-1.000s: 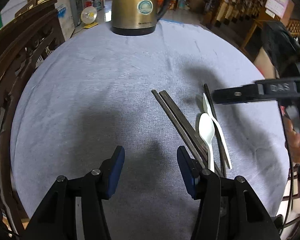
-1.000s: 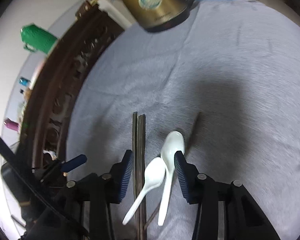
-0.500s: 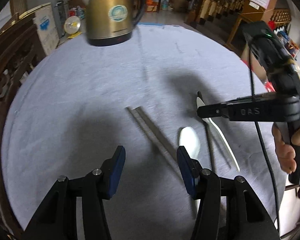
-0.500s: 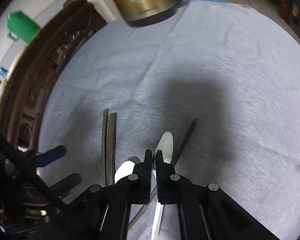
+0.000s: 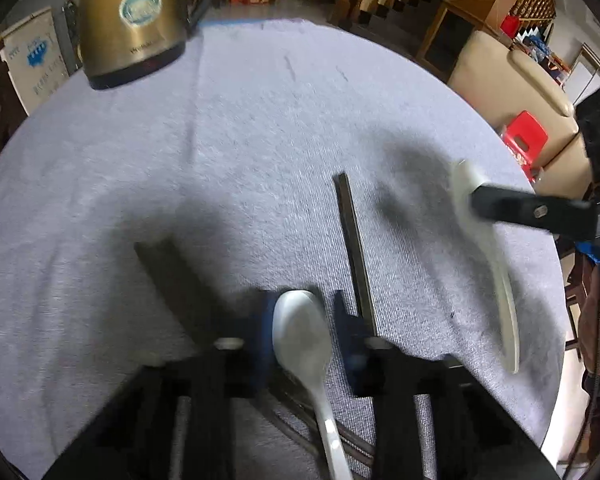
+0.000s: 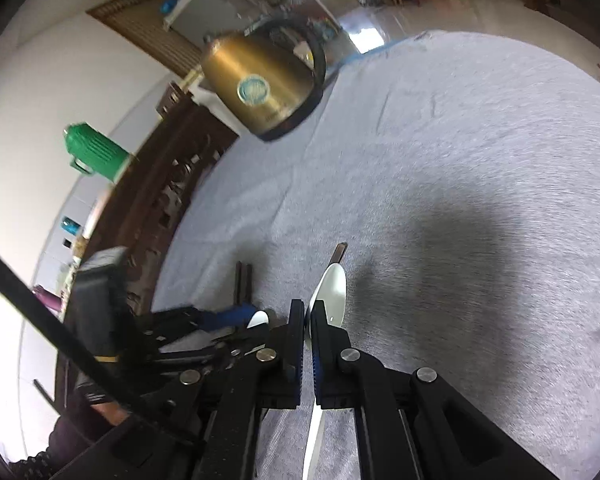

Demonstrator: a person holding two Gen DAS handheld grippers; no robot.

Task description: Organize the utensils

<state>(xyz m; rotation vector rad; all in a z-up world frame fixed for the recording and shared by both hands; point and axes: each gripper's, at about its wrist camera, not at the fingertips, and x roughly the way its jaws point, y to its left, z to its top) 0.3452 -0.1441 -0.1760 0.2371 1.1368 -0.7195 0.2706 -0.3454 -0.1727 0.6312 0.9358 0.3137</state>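
Two white spoons and dark chopsticks are on a grey tablecloth. My right gripper [image 6: 309, 312] is shut on one white spoon [image 6: 331, 290] and holds it lifted above the cloth; it also shows in the left wrist view [image 5: 496, 256] with the gripper [image 5: 476, 200] on its bowl end. My left gripper [image 5: 300, 320] is open, its blue pads on either side of the second white spoon [image 5: 302, 336]. A single dark chopstick [image 5: 356, 252] lies to the right of it. A pair of chopsticks [image 5: 172, 276] lies to the left, blurred.
A gold kettle [image 5: 134, 20] stands at the far edge of the round table [image 5: 260, 120]. A carved wooden chair [image 6: 172, 184] is at the left side. A beige sofa [image 5: 512, 80] and a red stool [image 5: 526, 136] stand beyond the right edge.
My right gripper has lifted the spoon it shut on and carried it right. My left gripper has moved forward and right and narrowed around the second spoon.
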